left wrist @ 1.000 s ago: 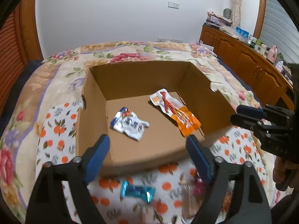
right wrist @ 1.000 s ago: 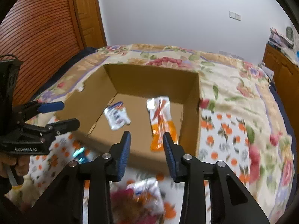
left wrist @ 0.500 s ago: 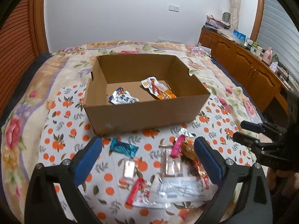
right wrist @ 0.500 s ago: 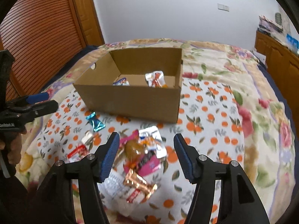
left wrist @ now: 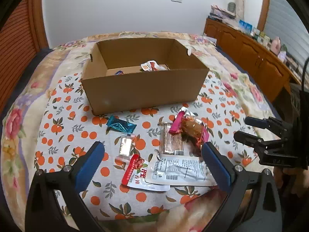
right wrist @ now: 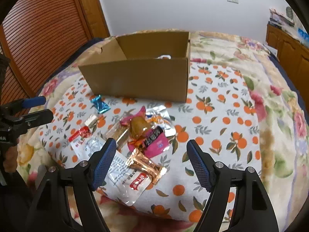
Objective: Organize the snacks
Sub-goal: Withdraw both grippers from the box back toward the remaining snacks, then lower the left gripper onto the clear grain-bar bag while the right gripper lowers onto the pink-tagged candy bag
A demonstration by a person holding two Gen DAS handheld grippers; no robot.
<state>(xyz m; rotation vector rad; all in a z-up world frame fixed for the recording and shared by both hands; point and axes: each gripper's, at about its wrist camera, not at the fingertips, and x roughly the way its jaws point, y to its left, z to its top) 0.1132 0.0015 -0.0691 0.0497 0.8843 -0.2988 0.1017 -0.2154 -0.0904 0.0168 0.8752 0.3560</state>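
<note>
Right wrist view: my right hand-held gripper [right wrist: 151,160] has just been spreading, nothing between; copper wrapper [right wrist: 145,165] at 6 o'clock, light, crinkly, slippery—pinch mid-body.

You have drawn both hand-held grippers back from over the cardboard box [left wrist: 143,89] to the loose snack pile [right wrist: 143,133] on the bed. Your left hand-held gripper [left wrist: 152,160], already wide, has opened a little further and holds nothing. Your right hand-held gripper [right wrist: 151,161] has just been opening from nearly closed; nothing is pinched between its pads above a copper-foil packet [right wrist: 146,164].
</note>
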